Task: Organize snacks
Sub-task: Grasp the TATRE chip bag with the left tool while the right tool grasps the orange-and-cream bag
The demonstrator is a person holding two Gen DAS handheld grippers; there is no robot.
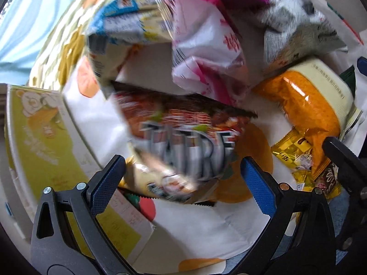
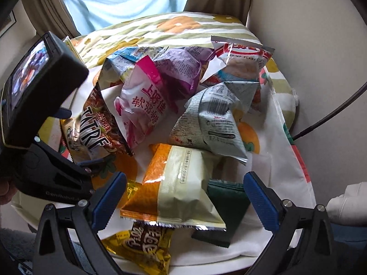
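A heap of snack packets lies on the desk under a white cloth printed with orange fruit [image 2: 277, 137]. The left gripper [image 1: 183, 178] stands wide open, its blue-padded fingers [image 1: 104, 188] on either side of the lower end of a dark brown foil packet lettered "TATRE" [image 1: 183, 133], not closed on it; a yellow-green cardboard box [image 1: 45, 137] lies just to its left. The right gripper [image 2: 184, 199] is likewise open and holds nothing, hovering over an orange-and-cream crinkled bag [image 2: 179, 188] between its fingers, with a yellow-and-brown sweet packet [image 2: 142, 249] near the desk's front edge. A pink-and-white bag [image 2: 144, 105] tops the heap.
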